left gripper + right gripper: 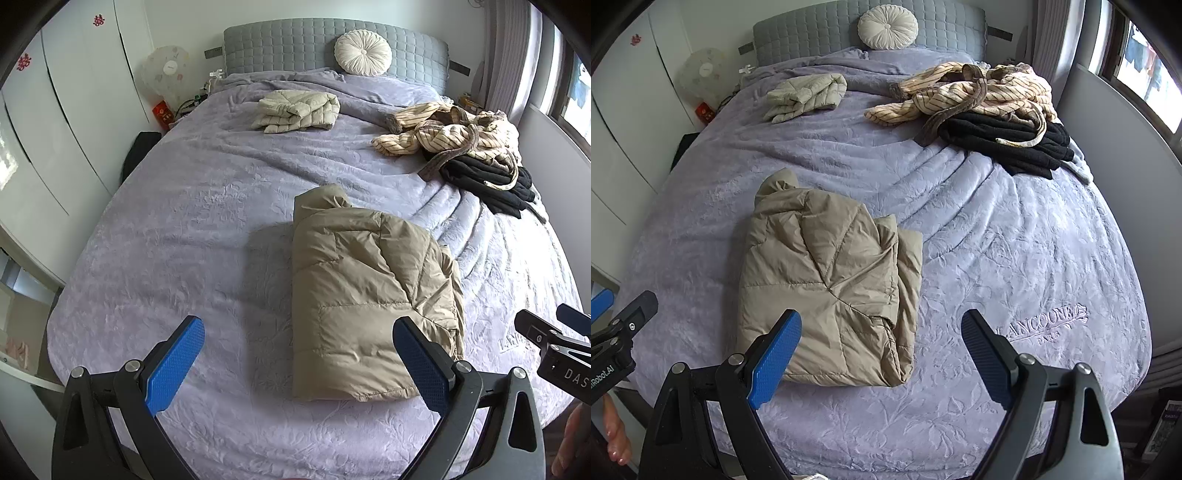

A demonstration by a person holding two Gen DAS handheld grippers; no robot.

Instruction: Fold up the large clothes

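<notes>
A tan puffer jacket [365, 295] lies folded into a thick rectangle on the lavender bed cover [184, 229]; it also shows in the right wrist view [827, 291]. My left gripper [299, 343] is open and empty, held above the bed's near edge, its right finger over the jacket's near corner. My right gripper [881, 339] is open and empty, hovering over the jacket's near right corner. Each gripper's body shows at the edge of the other's view.
A folded cream quilted jacket [297, 110] lies near the headboard. A heap of striped cream garment [975, 92] on black clothing [1008, 144] sits at the far right. A round white cushion [362, 52] leans on the grey headboard. White wardrobes stand left, a window right.
</notes>
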